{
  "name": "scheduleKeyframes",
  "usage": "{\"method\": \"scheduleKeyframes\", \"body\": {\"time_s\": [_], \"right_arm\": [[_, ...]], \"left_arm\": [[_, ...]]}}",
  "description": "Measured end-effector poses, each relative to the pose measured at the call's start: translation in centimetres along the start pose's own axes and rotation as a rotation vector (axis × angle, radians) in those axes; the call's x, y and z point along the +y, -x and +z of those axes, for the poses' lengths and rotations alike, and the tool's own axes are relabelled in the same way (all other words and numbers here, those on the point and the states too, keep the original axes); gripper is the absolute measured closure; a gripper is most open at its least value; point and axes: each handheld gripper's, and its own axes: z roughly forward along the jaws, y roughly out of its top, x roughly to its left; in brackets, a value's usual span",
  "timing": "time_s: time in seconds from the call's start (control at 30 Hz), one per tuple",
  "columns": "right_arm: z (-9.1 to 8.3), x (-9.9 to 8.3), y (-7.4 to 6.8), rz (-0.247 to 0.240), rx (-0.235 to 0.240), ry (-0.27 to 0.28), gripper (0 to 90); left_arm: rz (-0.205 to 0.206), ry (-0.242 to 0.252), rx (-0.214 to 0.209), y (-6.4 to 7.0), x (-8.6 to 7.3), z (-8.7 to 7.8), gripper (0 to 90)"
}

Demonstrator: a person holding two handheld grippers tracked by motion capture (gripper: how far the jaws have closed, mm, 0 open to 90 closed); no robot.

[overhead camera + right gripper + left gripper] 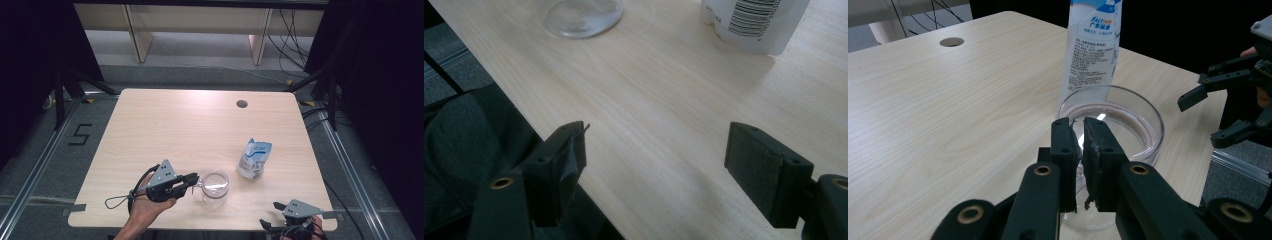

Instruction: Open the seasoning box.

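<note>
Your left gripper (1082, 131) is clamped on the near rim of the clear glass jar (215, 186). Your right gripper (656, 155) waits open; next, reach forward for the white-and-blue pouch (254, 158) ahead.

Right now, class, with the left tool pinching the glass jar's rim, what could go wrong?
1. The left tool grips only the thin rim of the glass jar; lifted, it may slip.
2. The salt pouch stands upright just beyond; a sliding jar may topple it.
</note>
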Motion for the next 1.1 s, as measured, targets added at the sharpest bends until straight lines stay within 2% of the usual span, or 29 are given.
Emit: {"method": "scheduleKeyframes", "body": {"time_s": [0.1,0.13,0.17,0.23,0.37,0.43,0.5,0.6,0.63,0.8,0.9,0.93,1.0,1.07,1.1], "right_arm": [[0.0,0.0,0.0,-0.008,-0.002,0.004,25.8],[0.0,0.0,-0.1,-0.003,-0.005,0.003,25.9],[0.0,0.0,-0.2,0.012,-0.002,-0.003,25.9],[0.0,0.0,0.0,-0.015,-0.006,0.006,26.1],[0.1,0.1,0.0,-0.012,0.014,0.004,26.3],[0.1,0.1,0.1,-0.035,-0.007,0.011,26.5],[0.2,0.1,-0.1,-0.016,0.006,0.002,26.5],[0.1,0.2,-0.2,-0.013,-0.002,0.005,26.6],[0.1,0.2,-0.3,0.002,0.003,-0.001,26.7],[0.3,0.3,-0.1,-0.029,0.002,0.01,26.7],[0.3,0.4,-0.1,-0.018,0.001,0.011,26.7],[0.3,0.5,-0.2,-0.018,0.003,0.017,27.0],[0.4,0.7,-0.1,-0.038,0.004,0.03,29.5],[0.4,1.0,-0.4,-0.031,0.017,0.045,32.8],[0.4,1.3,-0.3,-0.049,0.026,0.059,35.0]], "left_arm": [[-0.005,0.001,0.004,-0.2,-0.2,0.3,83.3],[0.004,-0.008,0.011,-0.3,-0.3,0.3,83.5],[-0.003,-0.008,0.011,-0.3,-0.3,0.4,83.6],[-0.009,-0.002,0.009,-0.5,-0.5,0.5,84.2],[-0.009,-0.012,0.005,-0.5,-0.6,0.7,85.6],[-0.002,-0.014,0.007,-0.4,-0.7,0.8,86.5],[-0.005,-0.008,0.0,-0.5,-0.7,0.9,87.8],[-0.006,-0.003,-0.002,-0.5,-0.7,0.9,89.1],[-0.002,-0.005,0.0,-0.5,-0.7,0.9,89.3],[0.013,-0.003,0.0,-0.6,-0.7,0.9,89.4],[0.005,-0.003,0.002,-0.5,-0.8,0.9,89.5],[-0.009,0.0,0.004,-0.4,-0.8,0.9,89.4],[-0.01,0.001,0.004,-0.4,-0.8,0.9,89.5],[-0.007,0.002,0.005,-0.4,-0.8,0.9,89.5],[-0.007,0.002,0.005,-0.4,-0.9,0.9,89.4]]}}
